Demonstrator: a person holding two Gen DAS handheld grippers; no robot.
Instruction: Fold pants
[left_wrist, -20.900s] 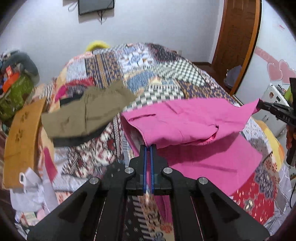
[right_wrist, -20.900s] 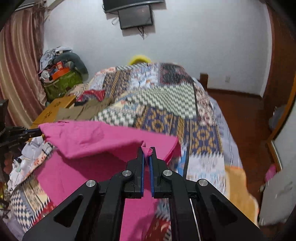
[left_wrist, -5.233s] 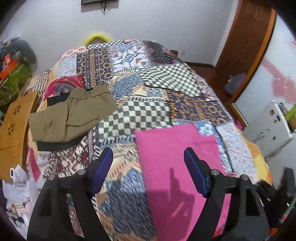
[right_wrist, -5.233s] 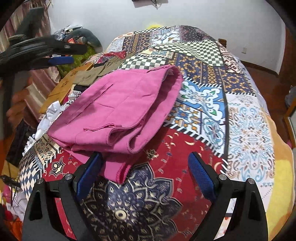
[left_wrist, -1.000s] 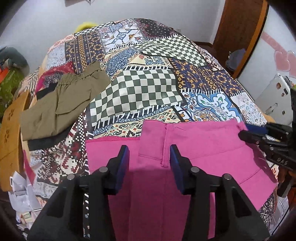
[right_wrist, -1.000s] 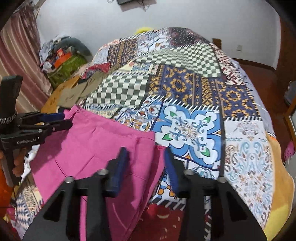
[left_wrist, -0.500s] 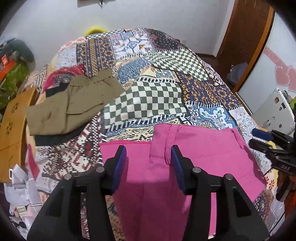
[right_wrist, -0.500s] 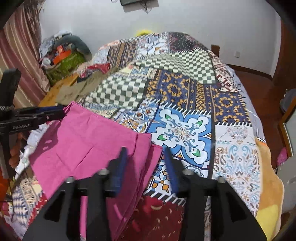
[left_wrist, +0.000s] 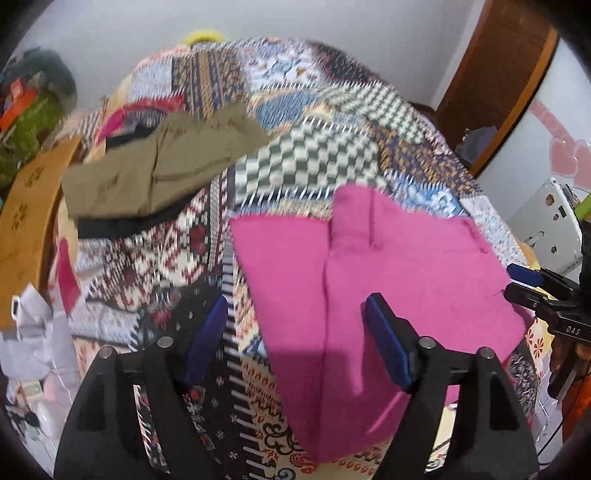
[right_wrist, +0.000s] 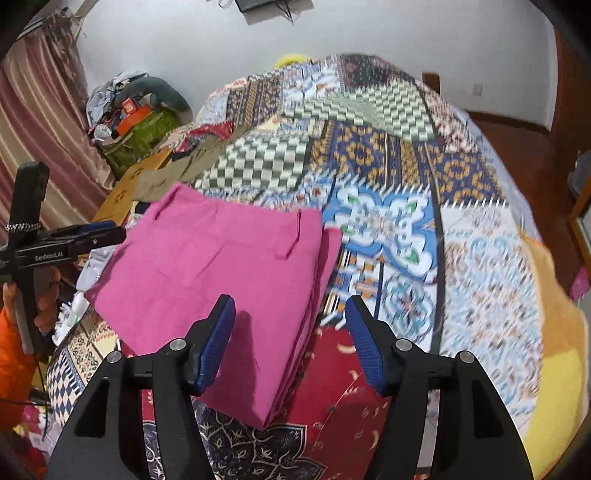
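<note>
Pink pants (right_wrist: 229, 266) lie folded, a soft rectangle on patchwork quilt (right_wrist: 424, 206).

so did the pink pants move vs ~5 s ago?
Yes. The pink pants now lie folded shorter, their top edge nearer the checkered quilt patch in the left wrist view; they lay long before.

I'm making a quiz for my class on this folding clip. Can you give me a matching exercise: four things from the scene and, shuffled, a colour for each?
Things:
1. pants
2. shorts
3. tongs' pads
4. door

Colours:
A. blue
B. brown wood
C. bright pink
D. olive

Pairs: 1-C, 2-D, 3-A, 4-B
</note>
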